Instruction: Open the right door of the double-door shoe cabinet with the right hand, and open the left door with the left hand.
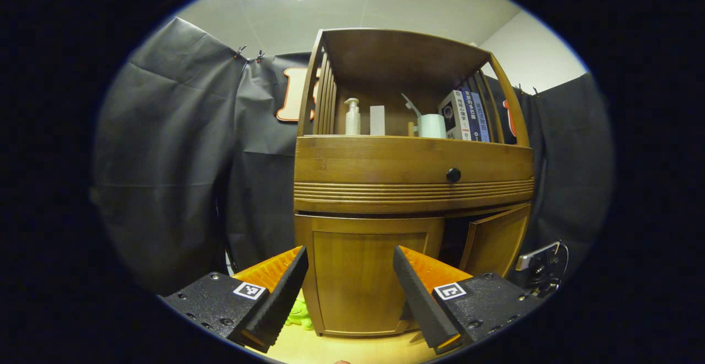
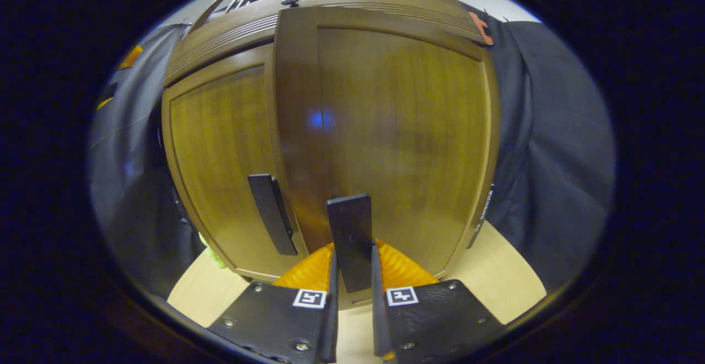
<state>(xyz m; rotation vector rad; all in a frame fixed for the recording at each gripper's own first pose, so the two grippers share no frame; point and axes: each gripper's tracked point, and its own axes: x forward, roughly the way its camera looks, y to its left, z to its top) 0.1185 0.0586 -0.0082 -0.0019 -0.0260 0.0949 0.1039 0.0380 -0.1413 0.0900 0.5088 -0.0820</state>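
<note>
Between your right gripper's [image 2: 352, 276] fingers stands the dark handle of the right door [image 2: 348, 240], upright, its long axis vertical; both fingers press its sides, so that gripper is clamped on it. The right door [image 2: 396, 132] itself stands ajar, its handle edge swung out toward you ahead of the left door [image 2: 220, 160], which lies shut and flush in the cabinet front. The left door's own handle [image 2: 270, 214] runs near vertical too, just beside the held one, on its left.

Your left gripper [image 1: 350, 287] hangs spread wide and empty, well back from the shoe cabinet [image 1: 413, 177], facing the closed left door panel square on. In the left gripper view the right door shows angled outward at the lower right, with a dark gap behind it; the left handle I cannot make out there, possibly masked by a finger.

Judgement: the left handle lies straight ahead and low of your left gripper, the nearer hand for it. Approach with fingers either side of that vertical bar.
</note>
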